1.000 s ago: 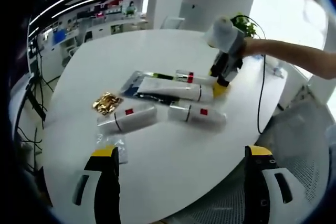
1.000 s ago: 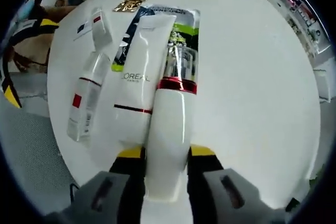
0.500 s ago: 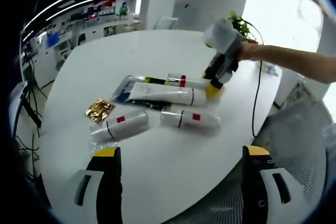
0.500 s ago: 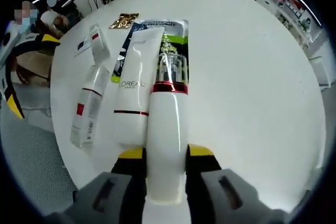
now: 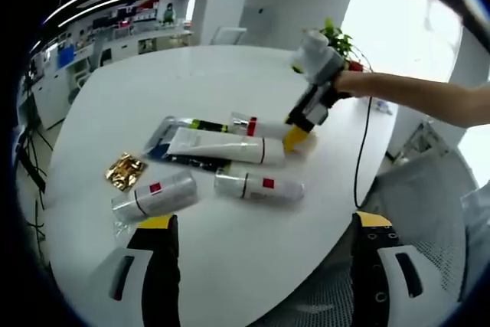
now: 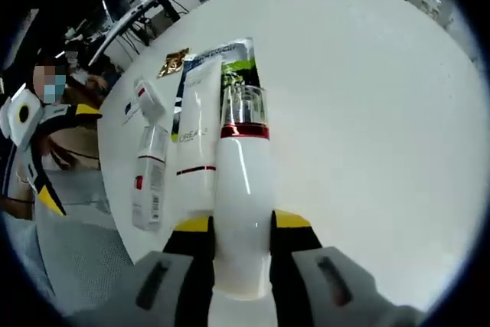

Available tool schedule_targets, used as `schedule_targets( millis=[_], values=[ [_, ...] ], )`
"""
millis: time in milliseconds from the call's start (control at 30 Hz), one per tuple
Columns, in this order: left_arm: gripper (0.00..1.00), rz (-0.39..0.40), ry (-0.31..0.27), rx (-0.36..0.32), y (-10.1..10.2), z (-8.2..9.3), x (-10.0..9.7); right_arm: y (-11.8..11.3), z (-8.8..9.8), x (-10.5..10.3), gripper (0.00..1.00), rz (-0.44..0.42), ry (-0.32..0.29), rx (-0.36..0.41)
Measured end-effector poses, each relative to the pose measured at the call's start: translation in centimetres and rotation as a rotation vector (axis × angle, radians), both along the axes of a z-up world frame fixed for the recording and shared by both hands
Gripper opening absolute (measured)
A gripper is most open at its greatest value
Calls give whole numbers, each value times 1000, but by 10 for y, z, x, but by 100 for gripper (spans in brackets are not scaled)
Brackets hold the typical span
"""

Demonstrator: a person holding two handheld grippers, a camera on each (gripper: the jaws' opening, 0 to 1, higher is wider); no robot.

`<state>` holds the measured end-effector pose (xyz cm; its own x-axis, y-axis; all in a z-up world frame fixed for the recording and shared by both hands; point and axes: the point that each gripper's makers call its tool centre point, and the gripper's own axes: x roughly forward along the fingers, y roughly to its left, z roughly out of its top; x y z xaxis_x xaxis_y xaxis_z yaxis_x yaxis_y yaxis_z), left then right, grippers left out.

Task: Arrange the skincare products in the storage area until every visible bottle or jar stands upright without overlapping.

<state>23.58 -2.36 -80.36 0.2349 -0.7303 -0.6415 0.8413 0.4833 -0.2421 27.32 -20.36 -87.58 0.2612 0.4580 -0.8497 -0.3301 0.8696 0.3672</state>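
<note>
Right gripper (image 6: 241, 223): pinching the white bottle (image 6: 243, 189) by its base, to stand it upright.
Left gripper (image 5: 260, 223): spread, empty, waiting above the table (image 5: 230, 258).

The tool (image 6: 240, 227) grips a white red-banded bottle (image 6: 243, 189).

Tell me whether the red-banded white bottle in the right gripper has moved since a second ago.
Yes. The white bottle, clamped in the right gripper, has lifted: its clear cap now rides higher against the white tube lying beside it on the table.
</note>
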Motion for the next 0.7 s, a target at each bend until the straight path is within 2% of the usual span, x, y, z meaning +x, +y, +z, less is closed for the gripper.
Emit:
schedule_targets(
  millis=[167, 233, 267, 333, 433, 533, 600, 700],
  values=[
    [92, -37, 15, -16, -11, 2, -1, 3, -1, -4, 25, -75, 38, 123],
    [91, -46, 30, -38, -16, 4, 0, 4, 0, -5, 25, -138, 47, 189],
    [91, -48, 35, -42, -18, 5, 0, 4, 1, -4, 25, -182, 46, 234],
    [91, -50, 45, -56, -22, 6, 2, 2, 1, -3, 25, -221, 26, 262],
    [90, -59, 52, -73, -29, 8, 3, 4, 1, -11, 24, -273, 40, 341],
    [89, -70, 79, -107, -38, 11, 4, 9, 1, -14, 24, -357, 34, 461],
    [86, -74, 110, -128, -44, 13, 4, 12, -1, -16, 24, -403, 23, 525],
    [83, -82, 121, -144, -50, 13, 5, 15, 1, -19, 25, -439, 4, 588]
  ],
)
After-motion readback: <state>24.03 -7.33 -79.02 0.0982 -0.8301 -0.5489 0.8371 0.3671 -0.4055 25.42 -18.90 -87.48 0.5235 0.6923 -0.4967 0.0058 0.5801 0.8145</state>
